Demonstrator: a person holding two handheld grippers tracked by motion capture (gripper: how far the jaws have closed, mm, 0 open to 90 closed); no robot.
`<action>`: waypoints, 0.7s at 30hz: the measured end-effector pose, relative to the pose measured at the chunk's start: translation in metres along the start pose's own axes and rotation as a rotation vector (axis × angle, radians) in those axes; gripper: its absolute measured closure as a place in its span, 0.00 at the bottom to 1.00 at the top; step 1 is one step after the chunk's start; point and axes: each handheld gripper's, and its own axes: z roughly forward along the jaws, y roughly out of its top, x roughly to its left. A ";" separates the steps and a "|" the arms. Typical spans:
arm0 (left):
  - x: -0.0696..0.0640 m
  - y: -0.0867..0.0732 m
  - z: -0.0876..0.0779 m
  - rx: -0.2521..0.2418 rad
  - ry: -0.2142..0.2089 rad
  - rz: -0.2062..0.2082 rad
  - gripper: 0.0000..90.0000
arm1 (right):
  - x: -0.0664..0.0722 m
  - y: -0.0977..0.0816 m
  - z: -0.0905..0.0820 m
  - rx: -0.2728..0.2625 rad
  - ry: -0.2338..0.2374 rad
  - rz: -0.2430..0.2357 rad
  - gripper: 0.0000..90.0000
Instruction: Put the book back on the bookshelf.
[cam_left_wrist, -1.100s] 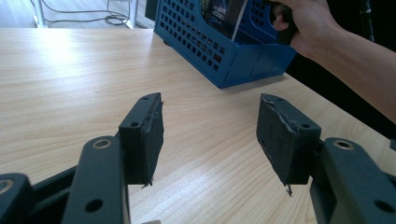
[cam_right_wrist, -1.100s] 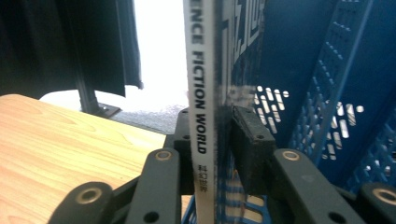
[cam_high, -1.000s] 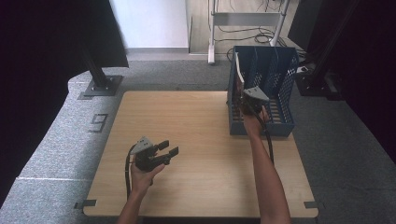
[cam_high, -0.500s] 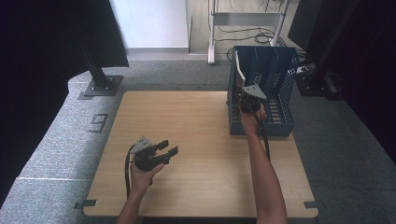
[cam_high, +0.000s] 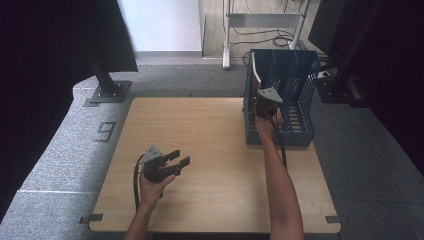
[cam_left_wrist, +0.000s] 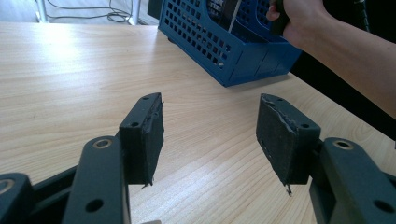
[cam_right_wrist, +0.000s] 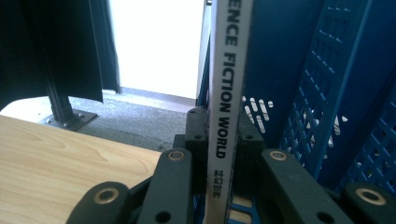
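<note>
Barely shifted since a second ago: both hands, book, rack.
Right claw (cam_right_wrist: 223, 140) clamped on upright book (cam_right_wrist: 228, 93) at blue rack's (cam_high: 300, 90) left slot, far right of tabletop (cam_high: 215, 130); left claw (cam_left_wrist: 210, 135) open, empty, near left.

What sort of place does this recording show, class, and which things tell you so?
Probably a lab or studio set up for recording: a bare wooden table on grey carpet, dark curtains at the sides, and a metal stand with loose cables behind.

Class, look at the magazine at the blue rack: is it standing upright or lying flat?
Upright. The magazine stands on edge, spine vertical, clamped in the right gripper at the rack.
</note>
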 end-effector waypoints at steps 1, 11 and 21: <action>0.000 0.000 0.000 -0.001 0.000 -0.001 0.46 | 0.000 0.000 0.000 -0.002 0.002 -0.002 0.87; -0.002 0.000 0.000 0.000 -0.004 0.003 0.46 | 0.003 0.001 -0.003 0.016 0.064 -0.037 0.68; -0.006 0.001 0.000 0.003 -0.014 0.015 0.46 | 0.000 0.006 -0.014 0.037 0.078 -0.027 0.59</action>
